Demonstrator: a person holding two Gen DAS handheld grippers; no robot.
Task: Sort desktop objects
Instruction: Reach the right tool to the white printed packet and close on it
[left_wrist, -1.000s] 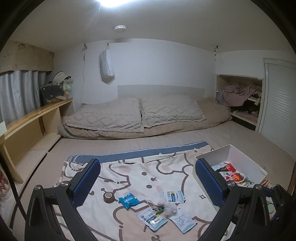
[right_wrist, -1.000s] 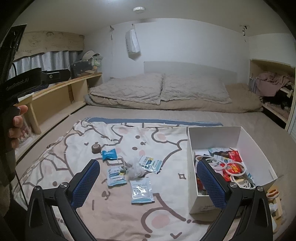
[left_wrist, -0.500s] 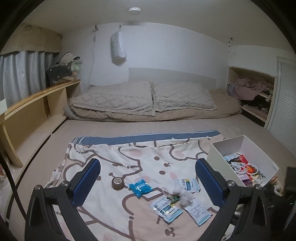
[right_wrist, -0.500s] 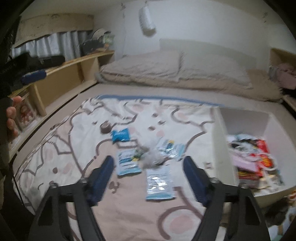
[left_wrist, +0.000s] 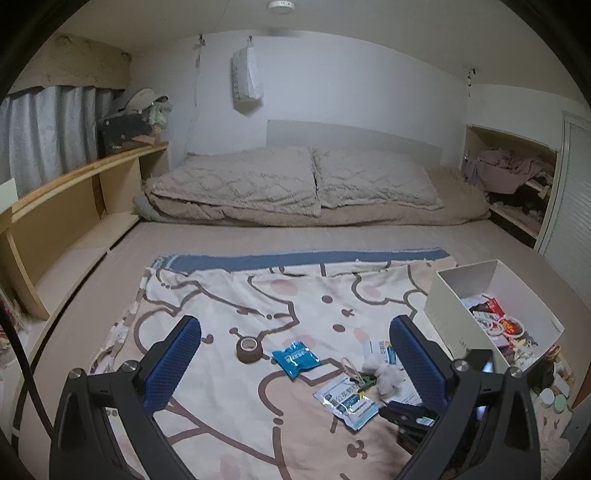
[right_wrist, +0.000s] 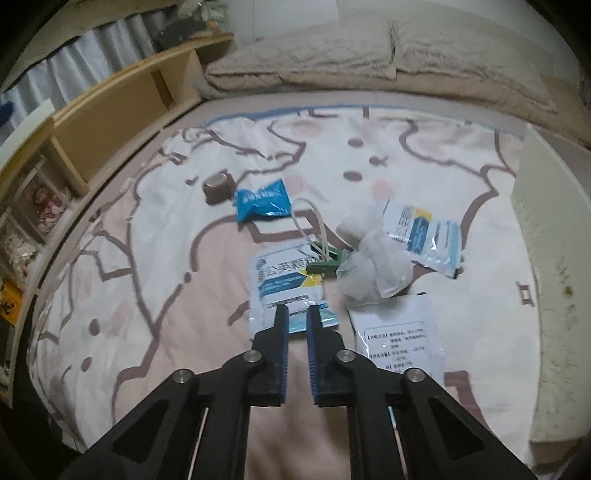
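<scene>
On the cartoon blanket (left_wrist: 229, 295) lie a brown tape roll (left_wrist: 249, 349), a blue packet (left_wrist: 295, 358), a white-and-blue packet (right_wrist: 288, 284), a white mesh bundle (right_wrist: 373, 266), a green clip (right_wrist: 325, 260) and two more packets (right_wrist: 421, 232). My right gripper (right_wrist: 297, 308) is shut, its tips resting over the near edge of the white-and-blue packet. I cannot tell whether that edge is pinched. My left gripper (left_wrist: 295, 325) hovers above the blanket, wide open and closing slightly, with nothing between its fingers. Its view shows the right gripper (left_wrist: 402, 417) low on the right.
A white box (left_wrist: 443, 306) holding several small items stands at the blanket's right edge. A wooden shelf (left_wrist: 74, 192) runs along the left. Pillows and a folded duvet (left_wrist: 295, 184) lie at the far end of the bed.
My right gripper dropped toward the packets, tilted downward and went from wide open to shut. The left gripper sank and moved a little closer over the blanket, still open.
</scene>
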